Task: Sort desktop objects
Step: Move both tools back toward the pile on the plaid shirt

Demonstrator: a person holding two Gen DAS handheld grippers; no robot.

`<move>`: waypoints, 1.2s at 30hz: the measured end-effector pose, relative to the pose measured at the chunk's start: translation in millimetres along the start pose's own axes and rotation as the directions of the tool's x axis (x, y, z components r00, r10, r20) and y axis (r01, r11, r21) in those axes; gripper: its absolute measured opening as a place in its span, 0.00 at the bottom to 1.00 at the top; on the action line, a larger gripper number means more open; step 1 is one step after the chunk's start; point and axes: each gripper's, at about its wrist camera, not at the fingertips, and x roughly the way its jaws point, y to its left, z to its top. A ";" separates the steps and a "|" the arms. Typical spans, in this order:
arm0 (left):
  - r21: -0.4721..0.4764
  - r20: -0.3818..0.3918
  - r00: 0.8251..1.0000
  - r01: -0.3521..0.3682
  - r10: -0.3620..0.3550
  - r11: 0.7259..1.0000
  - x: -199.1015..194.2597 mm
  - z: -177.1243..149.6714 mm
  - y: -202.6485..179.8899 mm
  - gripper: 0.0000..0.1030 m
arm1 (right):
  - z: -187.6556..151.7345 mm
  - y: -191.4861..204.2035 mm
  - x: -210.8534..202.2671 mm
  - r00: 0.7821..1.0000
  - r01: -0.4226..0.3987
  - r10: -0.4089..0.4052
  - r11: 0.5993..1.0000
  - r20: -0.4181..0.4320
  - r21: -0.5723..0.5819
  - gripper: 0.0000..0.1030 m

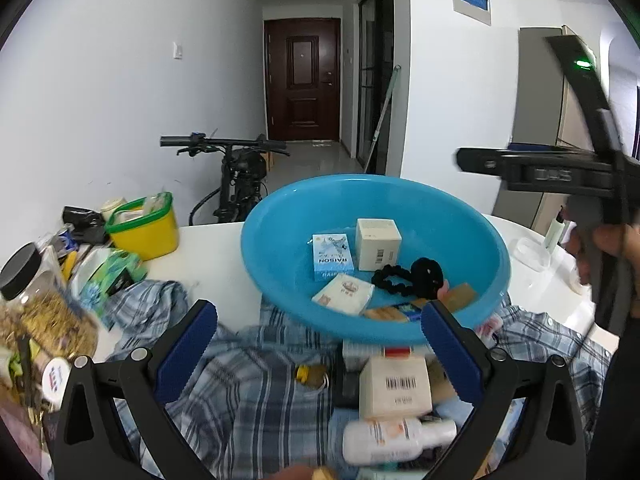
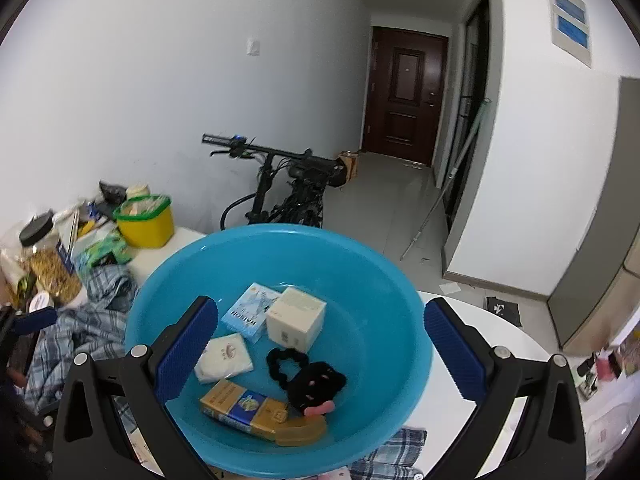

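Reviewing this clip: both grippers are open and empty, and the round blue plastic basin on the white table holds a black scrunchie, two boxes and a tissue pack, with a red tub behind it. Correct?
Only the tub is wrong: the tub with a green rim is yellow, as the right wrist view shows. The rest holds: left gripper and right gripper open and empty.

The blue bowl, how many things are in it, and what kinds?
In the bowl:
Boxes: 3, a white cube box, a blue-and-white box, a gold-and-blue box
Tissue packs: 1
Black hair things: 2, a scrunchie and a fuzzy one
Amber comb-like thing: 1
Total: 7
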 end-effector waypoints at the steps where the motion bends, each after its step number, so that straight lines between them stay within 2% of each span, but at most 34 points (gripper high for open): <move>1: 0.001 0.011 1.000 -0.007 0.007 1.000 -7.4 -4.2 -1.0 1.00 | 0.6 4.7 -0.3 1.000 -0.006 0.006 1.000 -0.002 -0.017 1.00; 6: -0.002 0.062 0.998 -0.012 0.012 1.000 -47.2 -31.6 6.1 1.00 | -10.3 25.3 -20.8 0.998 -0.054 0.055 0.998 0.022 -0.041 1.00; 8: -0.018 0.059 0.998 -0.013 0.014 1.000 -57.8 -39.2 13.3 1.00 | -19.6 33.2 -36.1 0.999 -0.036 0.038 0.997 0.022 -0.064 1.00; 10: -0.054 0.059 0.998 0.004 -0.001 0.999 -66.2 -45.2 21.1 1.00 | -34.6 39.8 -59.5 0.999 0.014 -0.012 0.997 0.033 -0.074 1.00; 13: -0.091 0.055 0.998 0.014 -0.009 0.996 -76.3 -53.9 27.5 1.00 | -59.9 44.0 -93.3 0.998 0.023 -0.020 0.998 0.059 -0.051 1.00; 17: -0.076 0.067 0.998 0.016 -0.011 0.997 -86.3 -63.5 20.0 1.00 | -99.4 48.1 -124.4 0.997 0.035 -0.035 0.999 0.070 0.005 1.00; 21: -0.047 0.061 0.998 0.009 -0.006 0.999 -86.5 -73.0 4.3 1.00 | -144.1 54.3 -121.9 1.000 0.031 -0.031 0.998 -0.005 0.059 1.00; 24: -0.036 0.059 0.998 -0.011 0.013 0.999 -84.1 -83.3 -5.5 1.00 | -175.2 54.6 -115.0 0.998 -0.014 0.020 0.994 -0.053 0.110 1.00; 27: 0.000 0.032 0.999 -0.025 0.025 1.000 -77.9 -93.2 -13.9 1.00 | -197.5 53.4 -106.0 0.995 0.002 0.012 0.991 -0.102 0.132 1.00; 32: 0.008 -0.006 1.000 -0.020 0.020 1.000 -67.5 -104.0 -17.5 1.00 | -214.0 49.5 -98.4 0.990 0.001 0.022 0.987 -0.140 0.158 1.00; 36: 0.005 -0.027 0.999 -0.018 0.018 1.000 -63.2 -108.8 -16.9 1.00 | -212.4 53.2 -98.6 0.991 -0.001 0.021 0.989 -0.136 0.149 1.00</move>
